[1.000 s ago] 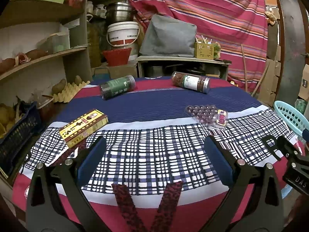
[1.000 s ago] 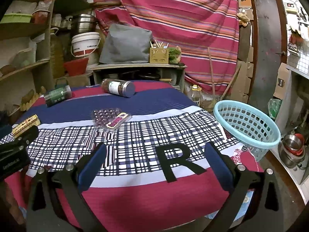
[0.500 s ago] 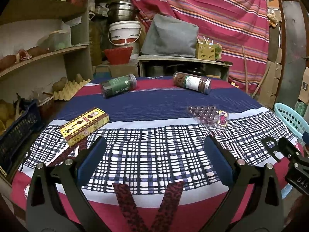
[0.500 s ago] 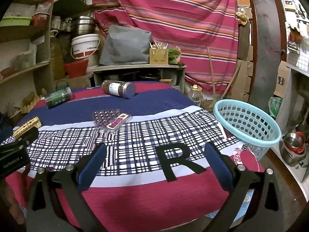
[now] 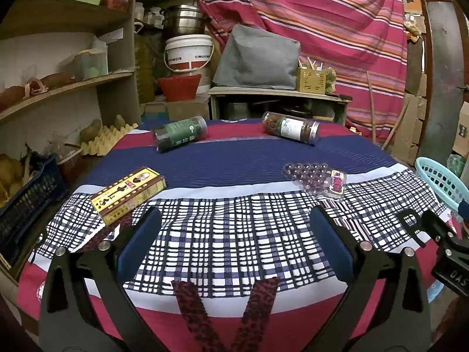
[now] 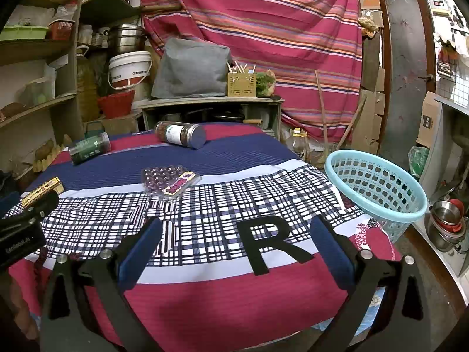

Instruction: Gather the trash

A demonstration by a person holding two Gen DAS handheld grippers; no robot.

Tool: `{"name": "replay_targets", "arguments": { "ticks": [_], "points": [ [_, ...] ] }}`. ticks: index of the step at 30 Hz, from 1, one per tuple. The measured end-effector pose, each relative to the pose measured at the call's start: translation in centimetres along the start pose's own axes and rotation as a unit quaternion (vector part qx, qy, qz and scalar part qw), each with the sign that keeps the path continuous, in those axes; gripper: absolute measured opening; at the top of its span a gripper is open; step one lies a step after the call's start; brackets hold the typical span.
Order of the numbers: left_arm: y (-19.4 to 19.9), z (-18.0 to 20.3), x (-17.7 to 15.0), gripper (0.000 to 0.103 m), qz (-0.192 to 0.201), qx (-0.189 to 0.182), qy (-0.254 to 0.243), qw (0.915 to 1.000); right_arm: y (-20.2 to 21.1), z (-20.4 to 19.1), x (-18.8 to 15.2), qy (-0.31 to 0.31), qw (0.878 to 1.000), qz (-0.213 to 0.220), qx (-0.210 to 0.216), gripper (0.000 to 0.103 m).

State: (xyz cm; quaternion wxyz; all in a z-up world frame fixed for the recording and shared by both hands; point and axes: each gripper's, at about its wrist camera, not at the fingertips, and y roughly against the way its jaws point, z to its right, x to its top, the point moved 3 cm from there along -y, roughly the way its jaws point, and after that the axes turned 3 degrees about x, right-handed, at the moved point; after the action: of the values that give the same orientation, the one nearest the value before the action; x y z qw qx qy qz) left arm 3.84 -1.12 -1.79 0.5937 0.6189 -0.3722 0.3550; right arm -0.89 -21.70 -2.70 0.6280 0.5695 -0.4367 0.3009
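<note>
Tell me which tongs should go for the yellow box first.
Left. The yellow box lies just ahead of the open left tongs, near their left finger. From the open right tongs it sits far left, beyond the left tool.

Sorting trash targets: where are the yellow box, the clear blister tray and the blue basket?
yellow box [image 5: 128, 195], left wrist view, printed top face.
blister tray [image 6: 169, 179], right wrist view, its middle.
blue basket [image 6: 378, 216], right wrist view, near rim.
</note>
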Motion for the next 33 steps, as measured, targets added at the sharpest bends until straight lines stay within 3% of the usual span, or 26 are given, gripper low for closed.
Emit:
{"name": "replay_targets", "arguments": {
  "ticks": [33],
  "points": [
    [0.82,0.05,0.59,0.098,0.03,-0.002,0.002,0.9995,0.63,-0.01,-0.09,0.007,1.0,0.0,0.008,0.099]
  ]
}}
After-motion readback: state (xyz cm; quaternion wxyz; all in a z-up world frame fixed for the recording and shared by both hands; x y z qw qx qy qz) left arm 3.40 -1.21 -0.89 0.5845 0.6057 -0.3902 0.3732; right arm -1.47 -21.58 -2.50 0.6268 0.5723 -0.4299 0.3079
